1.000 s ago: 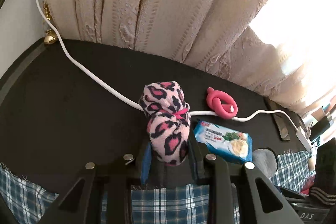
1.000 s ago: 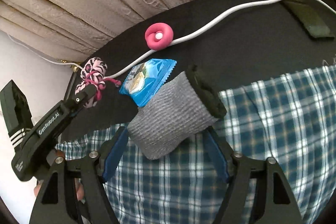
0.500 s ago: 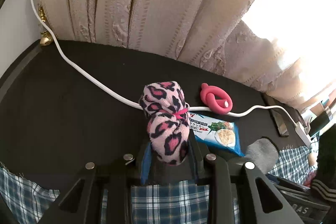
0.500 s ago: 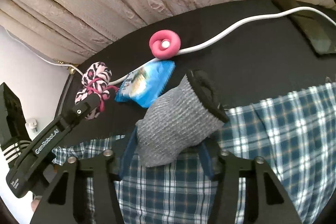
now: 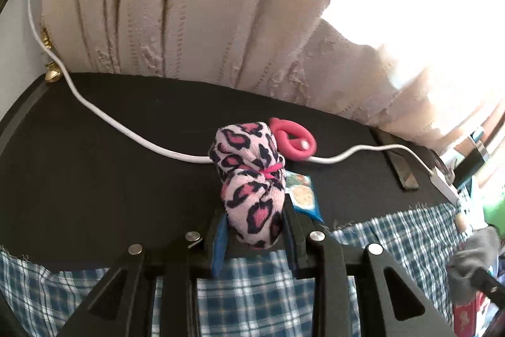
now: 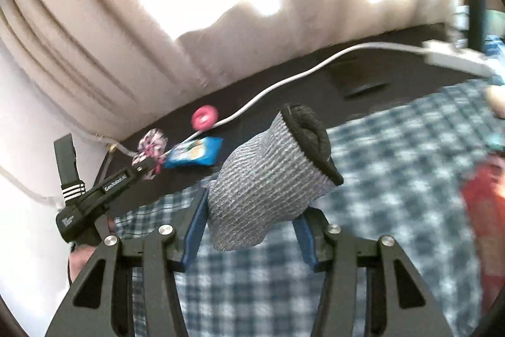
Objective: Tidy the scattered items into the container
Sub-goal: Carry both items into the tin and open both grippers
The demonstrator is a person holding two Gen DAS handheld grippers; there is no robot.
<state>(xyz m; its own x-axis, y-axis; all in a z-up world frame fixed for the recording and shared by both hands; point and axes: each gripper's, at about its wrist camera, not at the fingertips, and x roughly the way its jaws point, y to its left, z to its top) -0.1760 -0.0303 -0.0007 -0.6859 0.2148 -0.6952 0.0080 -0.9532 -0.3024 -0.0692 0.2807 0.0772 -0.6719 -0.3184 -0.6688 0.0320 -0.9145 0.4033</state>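
Observation:
My left gripper (image 5: 252,220) is shut on a pink leopard-print sock bundle (image 5: 249,179), held just above the black tabletop (image 5: 94,163). Behind it lie a pink ring toy (image 5: 295,141) and a blue snack packet (image 5: 303,195), half hidden by the bundle. My right gripper (image 6: 252,217) is shut on a rolled grey sock (image 6: 268,179) with a black cuff, lifted over the plaid cloth (image 6: 394,179). The right wrist view is blurred; at its left it shows the left gripper (image 6: 139,169) with the leopard bundle (image 6: 153,144), beside the packet (image 6: 195,152) and the ring (image 6: 205,117).
A white cable (image 5: 126,131) runs across the tabletop to a power strip (image 6: 454,57) at the right. Beige curtains hang close behind the table. A blurred red thing (image 6: 483,201) sits at the right edge of the plaid cloth.
The right gripper's jaws narrowed onto the grey sock, then it rose and swung right with it. The left gripper shifted slightly right, still holding the leopard bundle.

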